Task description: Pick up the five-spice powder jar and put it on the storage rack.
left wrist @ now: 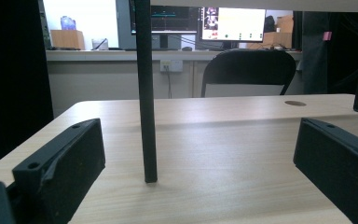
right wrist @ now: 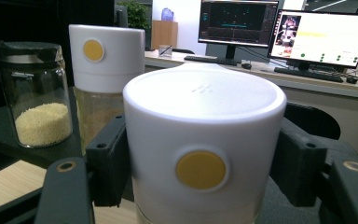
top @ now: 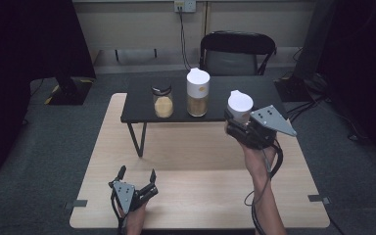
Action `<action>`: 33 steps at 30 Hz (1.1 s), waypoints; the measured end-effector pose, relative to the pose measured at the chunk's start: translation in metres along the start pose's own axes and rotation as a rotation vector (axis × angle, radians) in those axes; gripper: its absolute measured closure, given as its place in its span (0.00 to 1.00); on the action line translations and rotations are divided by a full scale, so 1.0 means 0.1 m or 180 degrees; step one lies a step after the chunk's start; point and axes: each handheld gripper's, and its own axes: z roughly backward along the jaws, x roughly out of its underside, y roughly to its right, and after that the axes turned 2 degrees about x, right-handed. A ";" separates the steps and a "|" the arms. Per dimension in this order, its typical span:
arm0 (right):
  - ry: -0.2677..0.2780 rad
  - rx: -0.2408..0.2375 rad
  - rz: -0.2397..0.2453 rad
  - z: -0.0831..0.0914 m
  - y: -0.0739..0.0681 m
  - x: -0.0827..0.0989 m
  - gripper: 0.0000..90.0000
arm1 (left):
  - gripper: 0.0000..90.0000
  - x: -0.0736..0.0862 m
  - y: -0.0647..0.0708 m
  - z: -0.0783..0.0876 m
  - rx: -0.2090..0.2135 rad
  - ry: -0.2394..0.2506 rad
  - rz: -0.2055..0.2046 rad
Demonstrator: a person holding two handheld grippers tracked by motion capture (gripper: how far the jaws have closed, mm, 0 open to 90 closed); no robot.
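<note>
**White-lidded jar in the air beside the black shelf**

Grey carpet, a dark folding chair (top: 237, 51) and lit monitors (right wrist: 324, 37) on a far desk frame a pale wooden worktop (top: 196, 166) that carries a low black shelf (top: 142, 105) at its far edge. On the shelf stand a small glass jar (top: 163, 101) with a dark lid, partly filled with pale grain, and a taller jar (top: 198, 92) with a white cap.

Right gripper (top: 237, 125): jaws clamped on a second white-lidded jar (top: 240, 106), held upright above the worktop just off the shelf's right front corner, clear of any surface. In the right gripper view the jaws press both sides of the lid (right wrist: 205, 140), not the glass below.

Left gripper (top: 137, 176): rests low near the worktop's near edge, jaws apart, nothing between them. Its view looks under the shelf past one thin black leg (left wrist: 145, 93).

Risks, as judged:
- Grip sits on the lid. If the lid is only pushed on, the body could drop away.
- The smooth, rounded cap could slip or turn in the jaws if the hand tilts.
- The held jar is near the taller jar; a sideways swing could knock that one over.

Hard to make out:
- The held jar's body and contents are hidden behind the gripper in the high view and cut off by the frame's bottom edge in the right gripper view.
- Whether the lid screws or clips on cannot be told.
</note>
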 end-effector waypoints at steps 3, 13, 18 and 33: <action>0.0005 -0.0012 -0.0004 -0.03 0.01 -0.05 0.34 | 0.02 0.00 0.00 0.00 -0.0001 0.0000 -0.0001; -0.0026 0.0015 0.0014 -0.13 0.05 -0.16 0.34 | 0.02 0.00 0.00 0.00 -0.0002 -0.0002 0.0000; -0.0020 0.0033 0.0015 -0.20 0.08 -0.20 0.34 | 0.02 0.00 0.00 0.00 -0.0002 -0.0002 0.0000; -0.0058 0.0071 -0.0106 -0.46 0.20 -0.24 0.34 | 0.02 0.00 0.00 0.00 -0.0004 -0.0006 0.0002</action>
